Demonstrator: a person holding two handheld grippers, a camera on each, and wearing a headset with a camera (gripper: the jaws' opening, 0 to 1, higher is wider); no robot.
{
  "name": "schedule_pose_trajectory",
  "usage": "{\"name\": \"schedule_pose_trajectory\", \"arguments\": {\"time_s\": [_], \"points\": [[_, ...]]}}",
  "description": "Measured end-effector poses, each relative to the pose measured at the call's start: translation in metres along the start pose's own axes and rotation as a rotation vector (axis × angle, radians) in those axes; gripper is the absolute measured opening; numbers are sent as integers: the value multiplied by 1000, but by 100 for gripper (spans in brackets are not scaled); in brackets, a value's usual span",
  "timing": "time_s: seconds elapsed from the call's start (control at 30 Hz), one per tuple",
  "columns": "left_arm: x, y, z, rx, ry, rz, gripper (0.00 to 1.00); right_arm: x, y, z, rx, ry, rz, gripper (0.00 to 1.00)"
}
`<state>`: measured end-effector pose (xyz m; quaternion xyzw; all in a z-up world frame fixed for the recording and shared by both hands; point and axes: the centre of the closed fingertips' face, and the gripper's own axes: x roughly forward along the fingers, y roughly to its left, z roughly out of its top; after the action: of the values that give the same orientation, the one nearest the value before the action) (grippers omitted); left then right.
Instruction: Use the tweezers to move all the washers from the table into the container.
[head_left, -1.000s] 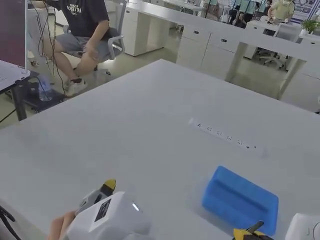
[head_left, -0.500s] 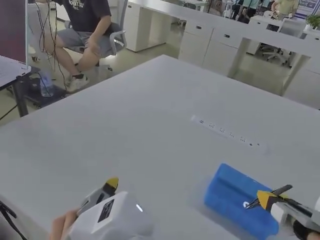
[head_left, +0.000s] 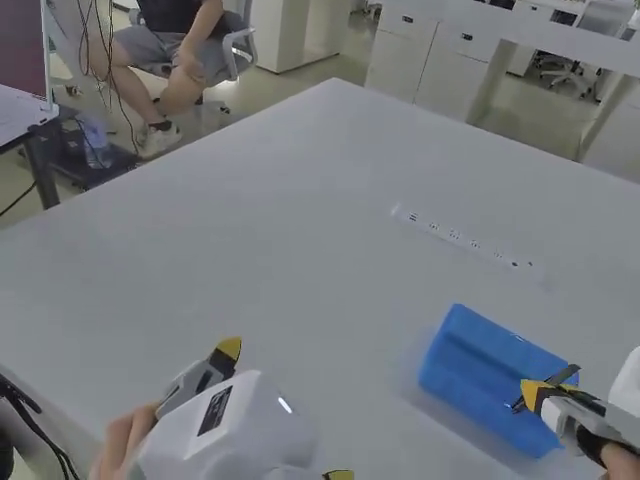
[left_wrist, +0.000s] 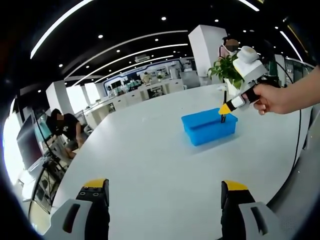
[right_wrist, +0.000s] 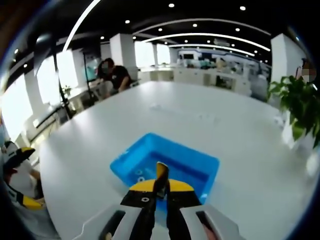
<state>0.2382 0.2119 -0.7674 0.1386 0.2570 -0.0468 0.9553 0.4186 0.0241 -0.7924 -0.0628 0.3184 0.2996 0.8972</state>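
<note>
Hand-held rig at the workbench, washer transfer. The right gripper (right_wrist: 161, 187) has its jaws drawn narrow and clamped on the tweezers (right_wrist: 161, 172), whose long axis runs forward along the jaws, tips leading. The tips hang over the open blue container (right_wrist: 192, 162), which lies directly ahead of and below this gripper. In the left gripper view they point down, just above the container's near rim. Two small pale rings, judged to be washers (right_wrist: 139, 173), rest on the container floor, left of the tweezers' tips. Whether the tips carry another washer is too small to tell. The left gripper (left_wrist: 164, 185) has its jaws spread wide and grips nothing. It hangs over bare table (head_left: 250, 230), well apart from the container, which lies ahead of it and to its right. The right gripper is thus much the nearer of the two. The coming move, a release or a lift away, is judged to turn on the tips staying inside the container's walls. Whether washers lie on the table cannot be made out
</note>
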Motion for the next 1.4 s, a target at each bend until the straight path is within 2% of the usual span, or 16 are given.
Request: {"name": "schedule_pose_trajectory", "arguments": {"time_s": [0.13, 0.47, 0.6, 0.7, 0.8, 0.97, 1.03, 1.2, 1.3, 1.33, 1.4], "points": [[1, -4, -2, 8, 12, -15, 96, 3, -1, -4, -3, 14, -2, 3], [1, -3, -3, 9, 18, -11, 95, 9, -2, -15, -21, 41, -7, 3], [1, -2, -3, 8, 18, -10, 95, 8, -3, -15, -43, 20, -10, 4], [2, -5, -5, 9, 27, -23, 92, 7, -3, -14, -32, 30, -11, 4], [3, -8, -10, 16, 60, -39, 87, -4, 2, 0, -26, -26, -14, 4], [2, -17, -9, 6, 62, -89, 85, -27, 13, 18, -52, -98, -4, 4], [1, -18, -8, 6, 64, -102, 86, -39, 25, 23, -70, -130, 10, 4], [-6, -24, 1, 1, 41, -151, 77, -63, 43, 22, -113, -154, 47, 4], [-12, -34, 16, 5, 8, -203, 66, -71, 53, 17, -109, -152, 78, 4], [-15, -40, 26, 9, -30, -238, 62, -74, 59, 14, -107, -145, 102, 4], [-19, -50, 37, -5, -38, -283, 58, -79, 68, 7, -125, -129, 128, 4]]}}
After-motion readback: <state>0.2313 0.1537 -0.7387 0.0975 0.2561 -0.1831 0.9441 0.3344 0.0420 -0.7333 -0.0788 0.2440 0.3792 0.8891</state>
